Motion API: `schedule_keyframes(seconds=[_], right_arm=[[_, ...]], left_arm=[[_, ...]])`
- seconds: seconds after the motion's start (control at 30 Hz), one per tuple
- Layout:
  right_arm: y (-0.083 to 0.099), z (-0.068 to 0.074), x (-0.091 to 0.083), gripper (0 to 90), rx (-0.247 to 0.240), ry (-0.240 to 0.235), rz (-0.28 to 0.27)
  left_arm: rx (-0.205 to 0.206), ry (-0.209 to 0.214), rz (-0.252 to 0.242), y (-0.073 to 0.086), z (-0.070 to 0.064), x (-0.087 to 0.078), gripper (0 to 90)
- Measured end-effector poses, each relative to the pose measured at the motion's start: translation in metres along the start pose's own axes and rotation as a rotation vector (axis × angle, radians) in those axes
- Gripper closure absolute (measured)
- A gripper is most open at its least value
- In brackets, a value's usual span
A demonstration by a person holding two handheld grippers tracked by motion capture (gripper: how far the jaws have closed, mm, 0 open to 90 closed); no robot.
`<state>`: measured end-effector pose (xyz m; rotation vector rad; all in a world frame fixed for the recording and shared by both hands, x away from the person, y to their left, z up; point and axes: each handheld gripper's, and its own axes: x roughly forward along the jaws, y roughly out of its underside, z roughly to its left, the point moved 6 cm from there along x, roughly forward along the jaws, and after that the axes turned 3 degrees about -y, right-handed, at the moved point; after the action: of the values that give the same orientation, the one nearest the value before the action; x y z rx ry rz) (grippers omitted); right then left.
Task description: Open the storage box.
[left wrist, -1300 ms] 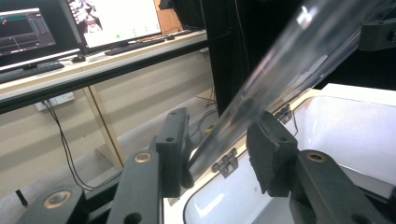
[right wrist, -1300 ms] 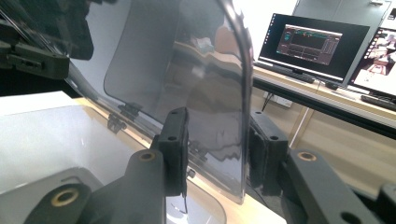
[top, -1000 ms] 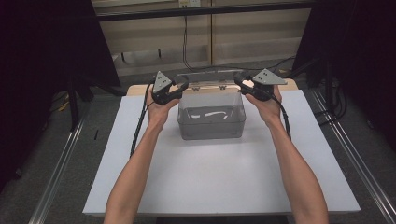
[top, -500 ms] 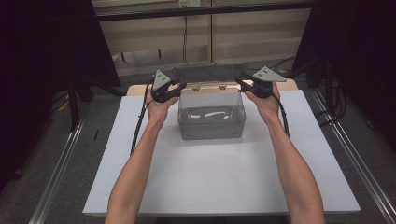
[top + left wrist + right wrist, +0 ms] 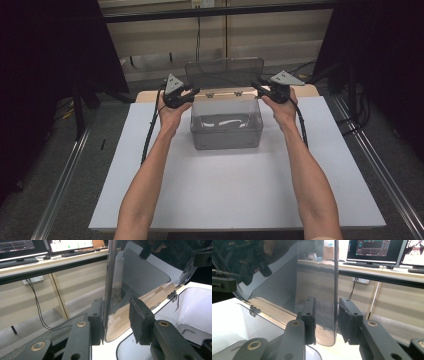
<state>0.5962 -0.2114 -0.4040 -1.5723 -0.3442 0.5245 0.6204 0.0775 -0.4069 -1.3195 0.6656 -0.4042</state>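
Left gripper [image 5: 116, 320] and right gripper [image 5: 325, 321] spread astride the raised lid [image 5: 225, 73] — box [image 5: 226, 131] contents blurred.

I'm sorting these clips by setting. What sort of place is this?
Probably a lab or office workspace set up for recording. A white board tops a table framed by metal rails, and lit computer monitors with keyboards sit on a desk behind.
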Motion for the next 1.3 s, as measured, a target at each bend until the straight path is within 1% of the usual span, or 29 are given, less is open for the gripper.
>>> schedule_keyframes(seconds=[0.03, 0.1, 0.2, 0.23, 0.27, 0.33, 0.37, 0.4, 0.43, 0.47, 0.53, 0.63, 0.67, 0.73, 0.77, 0.8, 0.87, 1.0, 1.03, 1.07, 1.1, 1.13, 1.2, 1.23, 1.27, 1.3], right_arm=[[0.001, 0.000, 0.001, 68.4, 0.006, 0.001, 0.002], [0.004, 0.000, 0.002, 69.3, 0.011, -0.003, 0.009], [0.006, 0.001, 0.005, 69.5, 0.011, -0.001, 0.007], [0.006, 0.000, 0.005, 69.7, 0.016, -0.001, 0.006], [0.006, 0.000, 0.005, 69.9, 0.018, 0.001, 0.008], [0.006, 0.000, 0.006, 70.1, 0.018, 0.012, 0.011], [0.005, 0.000, 0.007, 70.3, 0.016, 0.013, 0.010], [0.005, 0.000, 0.007, 70.3, 0.016, 0.014, 0.015], [0.005, -0.001, 0.008, 70.4, 0.020, 0.014, 0.012], [0.005, -0.001, 0.008, 70.7, 0.022, 0.015, 0.013], [0.005, -0.002, 0.009, 70.9, 0.023, 0.021, 0.015], [0.005, -0.003, 0.011, 71.0, 0.028, 0.024, 0.015], [0.005, -0.003, 0.012, 71.2, 0.033, 0.022, 0.012], [0.007, -0.004, 0.012, 71.2, 0.058, 0.018, 0.003], [0.008, -0.005, 0.013, 71.4, 0.059, 0.020, 0.004], [0.008, -0.005, 0.014, 71.5, 0.054, 0.023, 0.009], [0.008, -0.005, 0.014, 71.6, 0.063, 0.024, 0.008], [0.010, -0.006, 0.015, 72.6, 0.069, 0.030, 0.010], [0.010, -0.006, 0.016, 72.7, 0.074, 0.032, 0.011], [0.011, -0.007, 0.016, 72.8, 0.076, 0.033, 0.011], [0.011, -0.008, 0.016, 73.1, 0.089, 0.033, 0.009], [0.011, -0.008, 0.017, 73.5, 0.091, 0.033, 0.006], [0.012, -0.008, 0.018, 73.8, 0.099, 0.040, 0.011], [0.013, -0.008, 0.018, 73.8, 0.097, 0.041, 0.017], [0.013, -0.008, 0.018, 73.7, 0.093, 0.043, 0.020], [0.014, -0.008, 0.018, 73.8, 0.091, 0.046, 0.030]], left_arm=[[0.000, -0.002, -0.002, 0.000, 0.001, 0.000, 65.1], [0.010, 0.001, 0.013, 0.002, 0.001, 0.001, 65.7], [0.005, -0.003, 0.012, 0.002, 0.002, 0.002, 65.7], [-0.006, -0.022, 0.009, 0.003, 0.002, 0.002, 66.0], [0.001, -0.010, 0.012, 0.003, 0.002, 0.003, 66.3], [-0.013, -0.015, 0.011, 0.004, 0.003, 0.004, 66.4], [-0.009, -0.014, 0.015, 0.004, 0.004, 0.004, 66.6], [-0.023, -0.013, 0.016, 0.005, 0.004, 0.005, 66.7], [-0.025, -0.012, 0.015, 0.006, 0.005, 0.005, 66.7], [-0.022, -0.012, 0.028, 0.008, 0.005, 0.005, 66.8], [-0.021, -0.015, 0.032, 0.009, 0.005, 0.006, 67.1], [-0.023, -0.009, 0.031, 0.009, 0.006, 0.007, 67.2], [-0.024, -0.008, 0.030, 0.009, 0.006, 0.008, 67.3], [-0.031, -0.009, 0.028, 0.009, 0.006, 0.008, 67.2], [-0.022, -0.011, 0.033, 0.009, 0.007, 0.008, 67.0], [-0.028, -0.008, 0.031, 0.009, 0.007, 0.009, 67.0], [-0.046, -0.010, 0.025, 0.009, 0.007, 0.009, 67.3], [-0.034, -0.008, 0.041, 0.008, 0.008, 0.010, 67.1], [-0.045, -0.006, 0.038, 0.007, 0.007, 0.011, 66.4], [-0.036, -0.004, 0.048, 0.007, 0.008, 0.011, 66.1], [-0.045, -0.002, 0.050, 0.007, 0.008, 0.011, 66.3], [-0.047, -0.003, 0.053, 0.008, 0.009, 0.011, 66.9], [-0.066, -0.004, 0.051, 0.008, 0.010, 0.013, 67.1], [-0.065, -0.010, 0.057, 0.008, 0.010, 0.013, 66.8], [-0.086, -0.005, 0.050, 0.008, 0.009, 0.014, 66.5], [-0.079, -0.009, 0.058, 0.008, 0.010, 0.015, 66.5]])
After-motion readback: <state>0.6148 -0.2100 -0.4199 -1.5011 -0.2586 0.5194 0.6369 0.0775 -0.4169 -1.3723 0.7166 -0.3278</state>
